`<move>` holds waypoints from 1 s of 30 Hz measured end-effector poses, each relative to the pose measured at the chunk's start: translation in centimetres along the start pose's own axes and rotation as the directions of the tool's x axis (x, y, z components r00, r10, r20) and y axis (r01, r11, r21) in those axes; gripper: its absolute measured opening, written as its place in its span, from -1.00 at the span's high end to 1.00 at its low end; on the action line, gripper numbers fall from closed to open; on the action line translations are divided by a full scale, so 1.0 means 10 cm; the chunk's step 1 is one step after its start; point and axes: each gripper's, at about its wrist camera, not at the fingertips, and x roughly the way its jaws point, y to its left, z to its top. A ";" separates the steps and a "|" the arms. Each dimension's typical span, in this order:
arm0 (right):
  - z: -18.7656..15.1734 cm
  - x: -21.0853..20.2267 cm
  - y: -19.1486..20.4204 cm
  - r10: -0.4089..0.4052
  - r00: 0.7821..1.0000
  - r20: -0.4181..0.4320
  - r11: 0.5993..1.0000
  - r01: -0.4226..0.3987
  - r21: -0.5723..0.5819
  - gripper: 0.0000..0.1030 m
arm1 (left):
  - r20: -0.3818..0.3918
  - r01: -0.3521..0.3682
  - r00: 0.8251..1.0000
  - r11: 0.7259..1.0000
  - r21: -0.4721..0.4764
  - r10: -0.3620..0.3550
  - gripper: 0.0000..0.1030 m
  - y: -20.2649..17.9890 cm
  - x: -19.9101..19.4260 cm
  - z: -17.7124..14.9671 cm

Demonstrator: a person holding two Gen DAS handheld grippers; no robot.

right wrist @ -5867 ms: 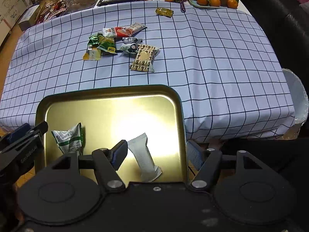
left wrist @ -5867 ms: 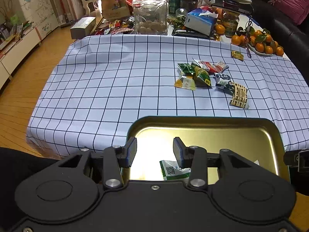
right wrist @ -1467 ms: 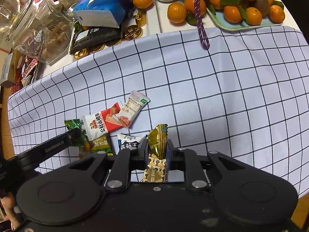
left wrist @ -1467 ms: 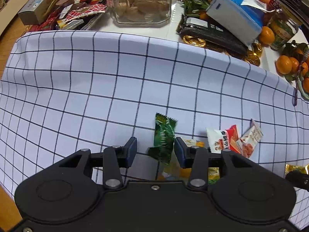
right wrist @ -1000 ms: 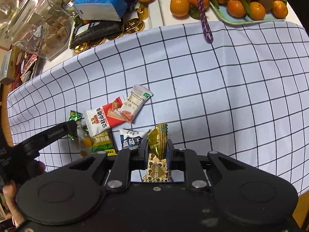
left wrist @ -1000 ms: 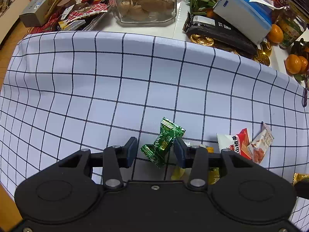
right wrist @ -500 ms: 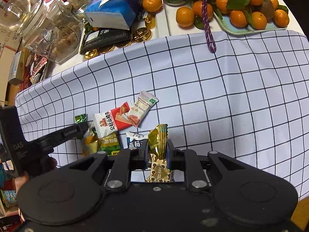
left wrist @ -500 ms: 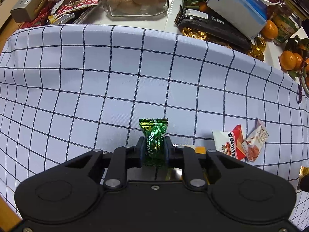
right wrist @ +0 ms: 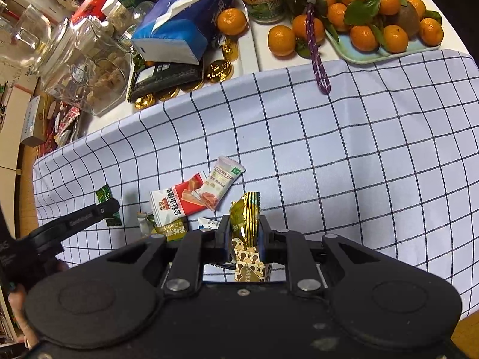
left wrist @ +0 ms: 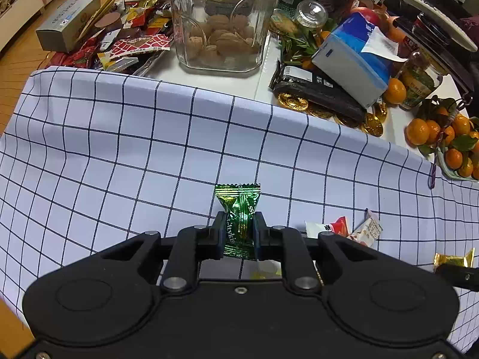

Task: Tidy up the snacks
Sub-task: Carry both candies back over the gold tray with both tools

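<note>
Checked cloth (left wrist: 149, 137) covers the table, with a walnut jar (left wrist: 221, 21) and tangerines (right wrist: 377, 9) at its far edge. Left gripper (left wrist: 238, 233) fingers pinch a green candy (left wrist: 238, 209) above the cloth. Right gripper (right wrist: 245, 234) fingers clamp a gold candy (right wrist: 246, 218) over the remaining snack packets (right wrist: 191, 197).

We view both scenes from wrist-mounted fisheyes, close above the blue-checked white tablecloth (left wrist: 119, 155), looking forward toward the table's far clutter. Both share the red-and-white snack packet (left wrist: 326, 229) (right wrist: 176, 199) and clear glass walnut jar (left wrist: 224, 21) (right wrist: 86, 68).
</note>
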 end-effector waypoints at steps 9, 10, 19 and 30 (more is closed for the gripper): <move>-0.03 -0.14 -0.06 0.003 0.997 0.080 1.000 -0.005 0.022 0.64 | 0.050 -0.013 0.999 0.998 0.055 0.010 0.55 0.08 -0.23 -0.21; -0.05 -0.18 -0.05 0.002 0.996 0.093 1.000 -0.004 0.021 0.64 | 0.055 -0.014 0.998 0.998 0.058 0.011 0.55 0.11 -0.26 -0.24; -0.68 -0.44 0.11 0.004 0.973 0.231 1.000 0.002 -0.025 0.64 | 0.123 -0.008 0.992 0.998 0.055 0.001 0.55 0.32 -0.66 -0.76; -1.92 -0.46 0.25 -0.008 0.965 0.263 0.993 0.039 -0.112 0.64 | 0.102 -0.012 0.995 0.997 0.079 0.004 0.55 0.50 -0.86 -1.80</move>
